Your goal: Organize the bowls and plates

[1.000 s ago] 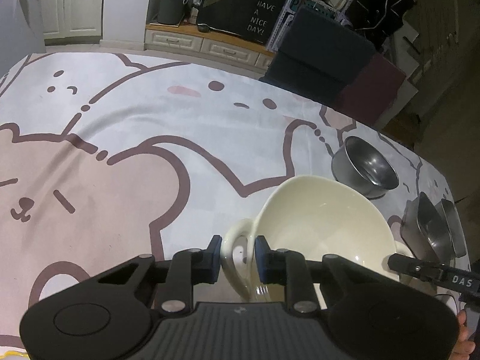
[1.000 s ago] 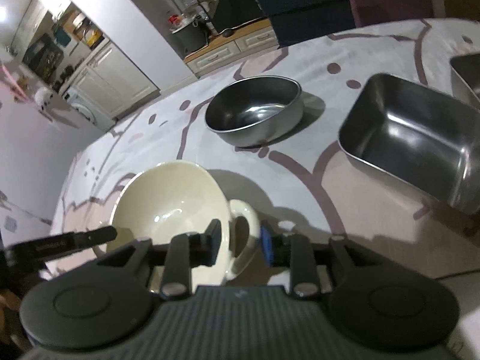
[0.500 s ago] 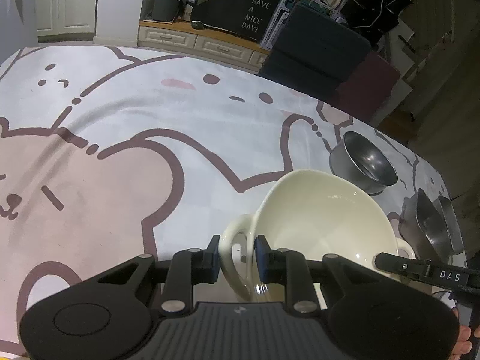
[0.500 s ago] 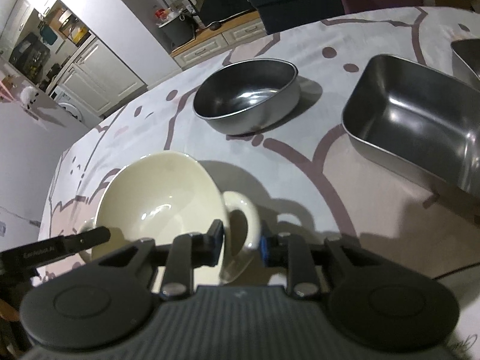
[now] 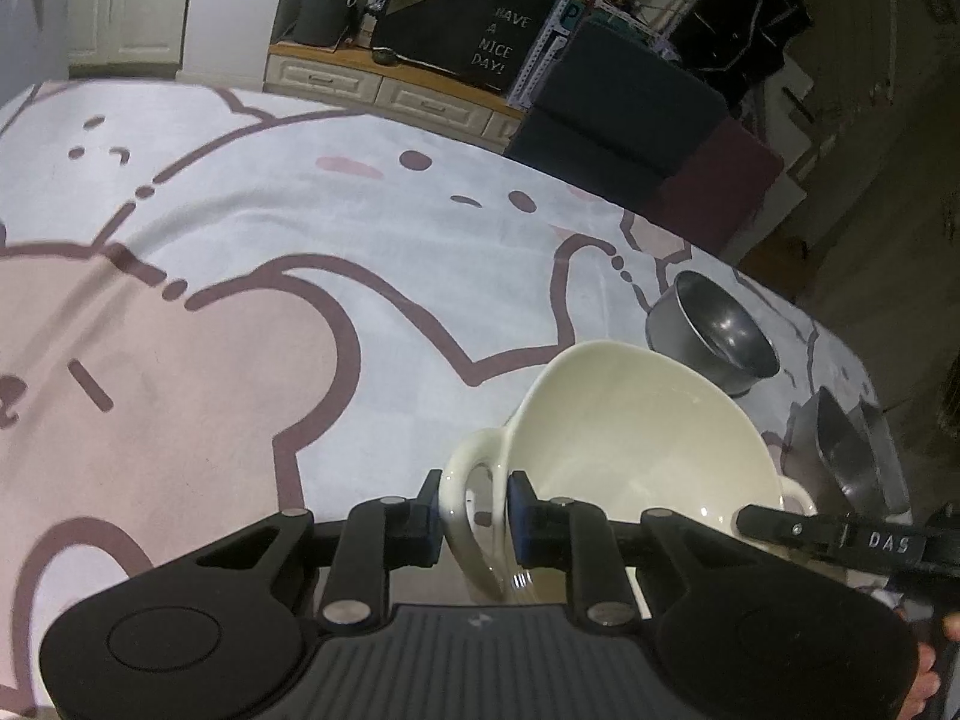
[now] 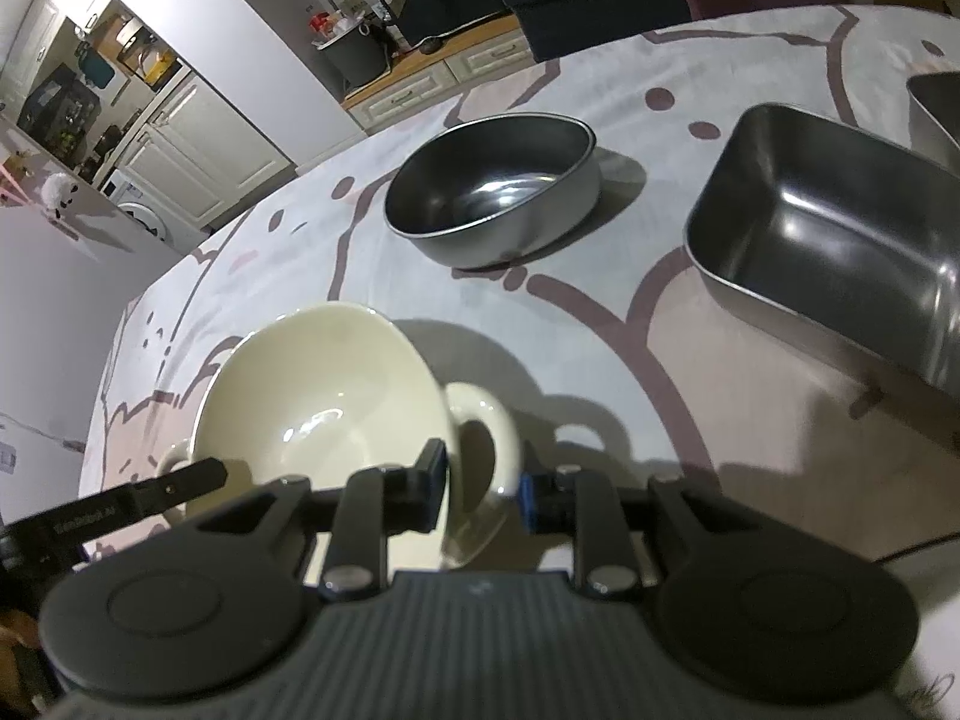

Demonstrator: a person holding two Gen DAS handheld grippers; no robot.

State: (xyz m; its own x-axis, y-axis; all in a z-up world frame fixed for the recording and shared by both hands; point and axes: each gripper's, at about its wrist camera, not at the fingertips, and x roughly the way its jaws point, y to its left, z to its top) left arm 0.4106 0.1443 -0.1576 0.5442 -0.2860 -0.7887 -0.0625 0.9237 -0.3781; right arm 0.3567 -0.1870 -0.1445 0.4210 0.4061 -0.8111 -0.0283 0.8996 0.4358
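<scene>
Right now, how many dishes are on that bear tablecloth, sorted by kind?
Cream ceramic bowl with two handles: 1
Round metal bowl: 1
Rectangular metal trays: 2, one cut off by the frame edge
Total: 4

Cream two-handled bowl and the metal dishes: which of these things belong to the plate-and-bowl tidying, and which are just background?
Part of the job:
- cream bowl, one handle in the left gripper, the other in the right gripper
- round steel bowl
- rectangular steel tray

Just lying about:
- bear-print tablecloth
- "Have a nice day" sign
- low drawer cabinet
</scene>
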